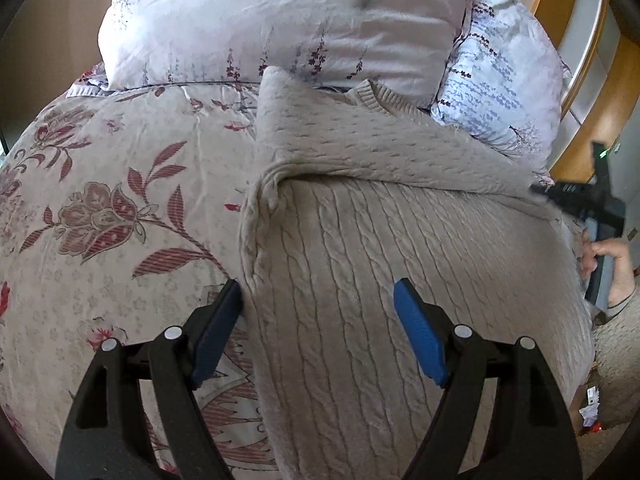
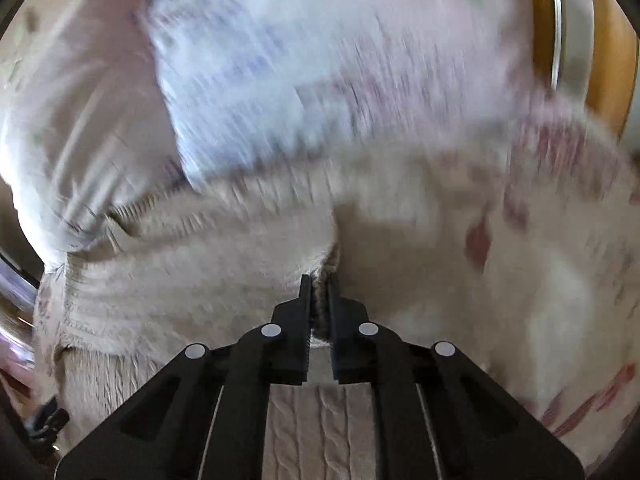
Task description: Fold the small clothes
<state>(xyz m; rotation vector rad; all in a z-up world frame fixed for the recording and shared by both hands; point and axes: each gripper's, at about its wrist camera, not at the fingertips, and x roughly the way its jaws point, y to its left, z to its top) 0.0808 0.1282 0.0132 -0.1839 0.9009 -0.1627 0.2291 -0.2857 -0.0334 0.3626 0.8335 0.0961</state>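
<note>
A beige cable-knit sweater (image 1: 380, 248) lies on the flowered bedspread (image 1: 120, 200), its upper part folded over across the body. My left gripper (image 1: 320, 308) is open above the sweater's lower left edge, its left blue pad at the edge and its right pad over the knit. My right gripper (image 2: 319, 304) is shut on a fold of the sweater (image 2: 200, 272) and lifts it; that view is motion-blurred. The right gripper also shows at the right edge of the left wrist view (image 1: 592, 200), held by a hand.
Two pillows lie at the head of the bed: a pale floral one (image 1: 280, 20) and a bluish one (image 1: 504, 80) to its right. A wooden headboard (image 1: 580, 100) stands beyond the bed on the right. Small litter (image 1: 590, 412) lies at the lower right.
</note>
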